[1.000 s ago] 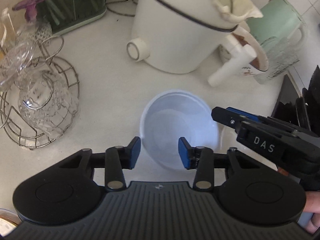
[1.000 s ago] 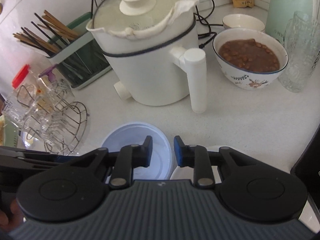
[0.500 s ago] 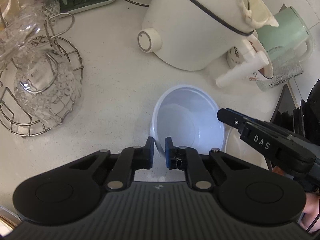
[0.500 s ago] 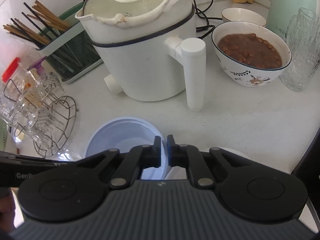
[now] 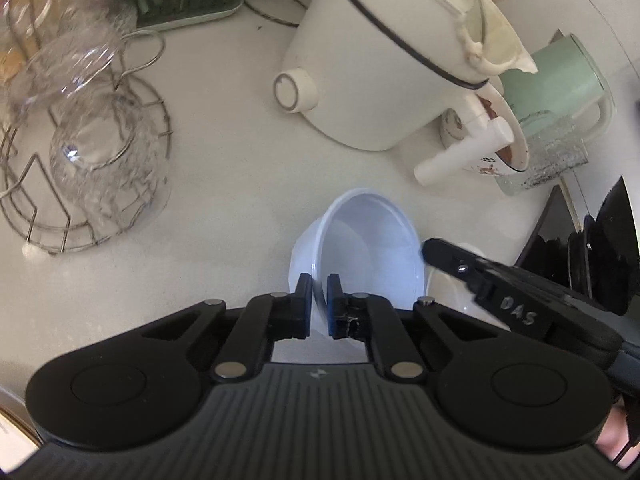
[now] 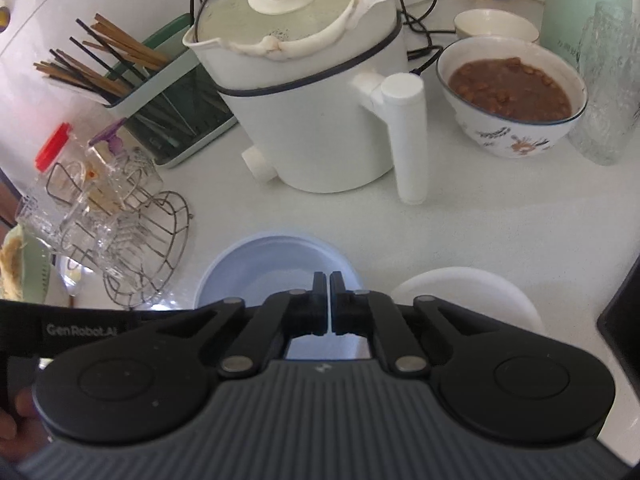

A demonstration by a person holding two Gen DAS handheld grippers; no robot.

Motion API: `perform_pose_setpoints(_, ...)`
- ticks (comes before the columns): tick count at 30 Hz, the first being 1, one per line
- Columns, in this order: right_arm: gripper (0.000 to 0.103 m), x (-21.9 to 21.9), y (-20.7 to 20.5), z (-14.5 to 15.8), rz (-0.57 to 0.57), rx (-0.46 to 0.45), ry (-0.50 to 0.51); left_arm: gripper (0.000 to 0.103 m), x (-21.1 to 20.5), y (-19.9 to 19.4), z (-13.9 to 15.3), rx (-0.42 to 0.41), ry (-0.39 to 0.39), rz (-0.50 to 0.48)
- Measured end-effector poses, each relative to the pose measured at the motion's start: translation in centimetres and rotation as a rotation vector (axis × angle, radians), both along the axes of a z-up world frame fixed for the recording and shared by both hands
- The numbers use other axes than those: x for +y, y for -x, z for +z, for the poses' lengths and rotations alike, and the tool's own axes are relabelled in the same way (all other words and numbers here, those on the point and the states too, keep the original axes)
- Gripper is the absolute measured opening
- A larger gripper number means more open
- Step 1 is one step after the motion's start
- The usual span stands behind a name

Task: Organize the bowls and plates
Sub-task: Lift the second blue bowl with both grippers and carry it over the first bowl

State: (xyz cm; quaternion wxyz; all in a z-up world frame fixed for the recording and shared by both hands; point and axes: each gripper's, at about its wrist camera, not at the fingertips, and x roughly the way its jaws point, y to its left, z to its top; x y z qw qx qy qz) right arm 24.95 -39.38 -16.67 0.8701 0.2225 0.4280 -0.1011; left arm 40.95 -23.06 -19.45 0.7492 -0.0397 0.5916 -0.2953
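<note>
A pale blue bowl [image 5: 368,248] is tilted up off the white counter, its near rim pinched between the fingers of my left gripper [image 5: 319,300]. It also shows in the right wrist view [image 6: 260,272], just ahead of my right gripper [image 6: 329,300], which is shut with nothing visibly between its fingers. A white bowl [image 6: 468,292] sits on the counter right of the blue one; it also shows in the left wrist view [image 5: 448,288], partly hidden behind the right gripper's body.
A white cooker with a handle [image 6: 320,92] stands behind. A bowl of brown beans [image 6: 508,92], a glass [image 6: 608,80] and a green jug [image 5: 556,80] are at back right. A wire rack with glasses [image 5: 80,152] is left. Dark plates in a rack [image 5: 600,256] stand right.
My left gripper closed on the blue bowl's rim and has tilted and raised it. My right gripper has shut and sits a little farther back.
</note>
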Motion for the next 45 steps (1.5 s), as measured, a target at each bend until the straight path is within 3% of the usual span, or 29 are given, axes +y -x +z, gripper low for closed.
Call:
perform_pose_setpoints(5,0.012,-0.4,-0.2,0.0,0.007,-0.002,0.001,0.008,0.7,0.1,-0.3,0.006,-0.015,0.022)
perform_pose_setpoints(7,0.031,-0.4,-0.7,-0.2,0.017,0.008,-0.004,0.007,0.9,-0.1,-0.5,0.012,-0.019,0.031)
perform_pose_setpoints(9,0.038,-0.3,-1.0,-0.5,0.035,0.005,-0.009,0.006,1.2,-0.2,-0.6,0.014,-0.020,0.037)
perform_pose_setpoints(17,0.035,0.5,-2.0,-1.5,0.068,0.053,0.029,0.006,1.9,-1.1,-1.1,0.024,-0.022,0.049)
perform_pose_setpoints(20,0.027,0.8,-2.4,-2.1,0.084,0.077,0.030,0.006,2.0,-1.4,-1.4,0.029,-0.024,0.058)
perform_pose_setpoints(22,0.014,1.0,-2.5,-2.4,0.095,0.087,0.029,0.006,2.0,-1.6,-1.6,0.032,-0.018,0.065)
perform_pose_setpoints(45,0.013,2.4,1.2,4.5,0.069,-0.044,-0.030,0.006,5.4,1.1,6.2,-0.042,0.021,0.055)
